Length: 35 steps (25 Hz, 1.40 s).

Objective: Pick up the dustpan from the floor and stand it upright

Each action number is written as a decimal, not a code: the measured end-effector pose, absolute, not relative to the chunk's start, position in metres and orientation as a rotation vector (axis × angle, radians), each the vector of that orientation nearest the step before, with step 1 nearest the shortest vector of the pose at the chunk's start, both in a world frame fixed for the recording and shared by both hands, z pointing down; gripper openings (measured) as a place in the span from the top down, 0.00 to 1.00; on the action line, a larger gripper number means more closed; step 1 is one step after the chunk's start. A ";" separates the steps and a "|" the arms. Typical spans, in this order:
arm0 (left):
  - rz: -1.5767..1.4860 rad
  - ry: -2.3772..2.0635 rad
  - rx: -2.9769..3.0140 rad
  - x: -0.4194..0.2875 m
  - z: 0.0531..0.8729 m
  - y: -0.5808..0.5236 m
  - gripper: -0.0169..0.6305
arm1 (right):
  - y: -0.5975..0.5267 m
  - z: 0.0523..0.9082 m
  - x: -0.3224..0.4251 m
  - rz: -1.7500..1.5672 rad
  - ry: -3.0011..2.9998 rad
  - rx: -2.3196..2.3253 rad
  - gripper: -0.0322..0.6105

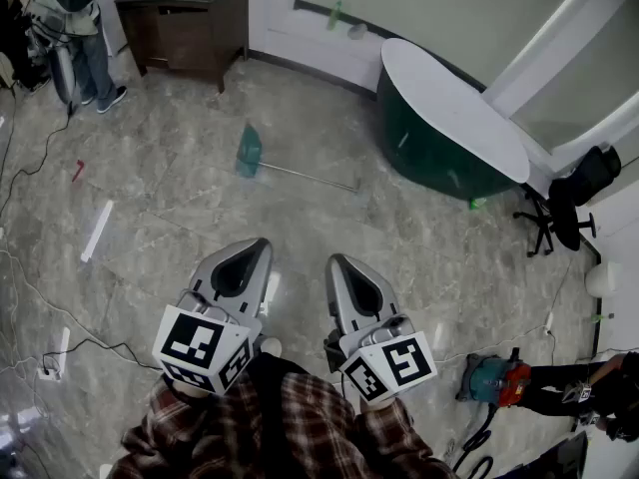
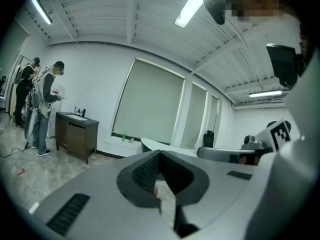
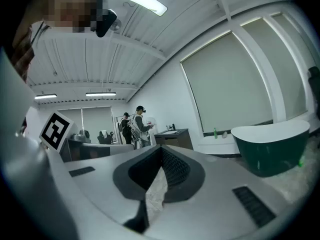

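Head view shows the grey marbled stone floor (image 1: 180, 218) with the teal plastic dustpan with a long metal handle (image 1: 249, 152) lying flat on it, well ahead of both tools and slightly left of them. The left gripper (image 1: 262, 245) and right gripper (image 1: 334, 261) are each pinched closed on nothing. They are held side by side near the body, probably because the approach has not begun.

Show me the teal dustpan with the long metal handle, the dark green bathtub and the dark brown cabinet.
Teal dustpan with long metal handle (image 1: 248, 152): head view, on the pan itself.
Dark green bathtub (image 1: 424, 154): head view, on its green side wall.
Dark brown cabinet (image 1: 190, 33): head view, on its front.
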State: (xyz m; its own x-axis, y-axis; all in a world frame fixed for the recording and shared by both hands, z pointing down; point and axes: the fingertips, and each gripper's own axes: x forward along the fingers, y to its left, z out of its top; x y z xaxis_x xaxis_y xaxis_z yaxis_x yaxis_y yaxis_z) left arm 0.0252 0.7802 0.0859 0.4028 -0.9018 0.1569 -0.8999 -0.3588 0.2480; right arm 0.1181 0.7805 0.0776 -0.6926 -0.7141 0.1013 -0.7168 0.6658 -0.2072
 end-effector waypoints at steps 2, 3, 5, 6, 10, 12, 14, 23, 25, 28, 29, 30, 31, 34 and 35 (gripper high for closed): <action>-0.008 -1.568 2.365 0.020 0.089 0.759 0.96 | 0.760 0.081 0.113 0.359 -2.846 1.228 0.93; -0.008 -1.567 2.363 0.016 0.090 0.748 0.96 | 0.749 0.082 0.110 0.357 -2.841 1.228 0.93; -0.008 -1.563 2.362 0.007 0.092 0.723 0.96 | 0.726 0.083 0.103 0.355 -2.835 1.231 0.93; -0.006 -1.561 2.364 0.002 0.092 0.709 0.96 | 0.713 0.083 0.098 0.353 -2.833 1.234 0.93; 0.004 -1.539 2.388 -0.018 0.085 0.646 0.96 | 0.651 0.078 0.078 0.348 -2.826 1.267 0.93; 0.008 -1.526 2.407 -0.029 0.080 0.613 0.96 | 0.618 0.072 0.066 0.340 -2.826 1.293 0.93; 0.019 -1.511 2.432 -0.038 0.075 0.583 0.96 | 0.589 0.068 0.056 0.338 -2.826 1.323 0.93; 0.064 -1.437 2.473 -0.074 0.085 0.485 0.96 | 0.500 0.078 0.030 0.379 -2.765 1.470 0.93; 0.068 -1.420 2.466 -0.080 0.089 0.466 0.96 | 0.481 0.082 0.031 0.397 -2.738 1.502 0.93; 0.069 -1.406 2.456 -0.086 0.095 0.432 0.96 | 0.448 0.088 0.033 0.412 -2.706 1.539 0.93; 0.071 -1.404 2.453 -0.086 0.097 0.420 0.96 | 0.437 0.090 0.035 0.416 -2.698 1.543 0.93; 0.072 -1.404 2.449 -0.085 0.099 0.409 0.96 | 0.425 0.092 0.037 0.421 -2.694 1.545 0.93; 0.073 -1.405 2.447 -0.084 0.101 0.397 0.96 | 0.413 0.094 0.040 0.424 -2.692 1.545 0.93; 0.074 -1.413 2.445 -0.077 0.104 0.357 0.96 | 0.370 0.096 0.047 0.415 -2.697 1.537 0.93; 0.074 -1.417 2.442 -0.075 0.105 0.342 0.96 | 0.354 0.095 0.049 0.407 -2.699 1.531 0.93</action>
